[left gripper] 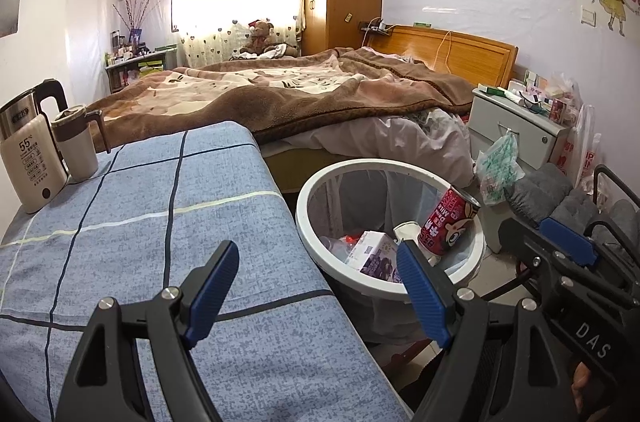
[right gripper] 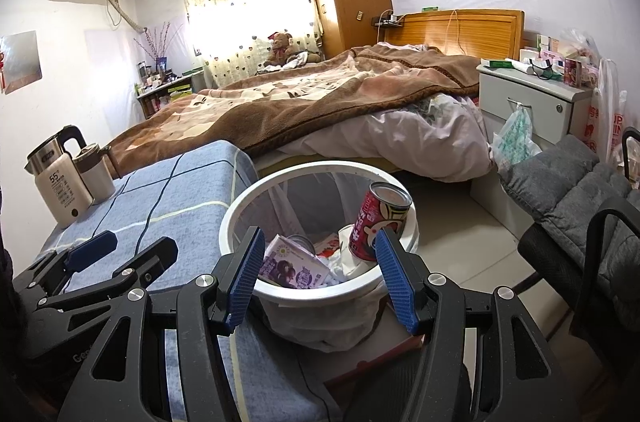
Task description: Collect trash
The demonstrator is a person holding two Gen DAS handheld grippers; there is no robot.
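Observation:
A white round trash bin (left gripper: 320,190) (right gripper: 240,206) with a clear liner stands on the floor by the blue checked table. Inside lie a red milk can (left gripper: 448,222) (right gripper: 378,224) leaning on the rim, a purple carton (left gripper: 374,256) (right gripper: 292,266) and crumpled white paper (right gripper: 344,262). My left gripper (left gripper: 316,294) is open and empty, over the table's right edge beside the bin. My right gripper (right gripper: 320,278) is open and empty, just above the bin's near rim; it also shows in the left wrist view (left gripper: 560,246).
A kettle (left gripper: 28,158) (right gripper: 56,178) and a lidded mug (left gripper: 76,146) (right gripper: 94,170) stand at the far left of the table (left gripper: 160,262) (right gripper: 180,190). A bed (left gripper: 280,94) lies behind. A nightstand (right gripper: 532,102) and a grey-cushioned chair (right gripper: 580,198) stand to the right.

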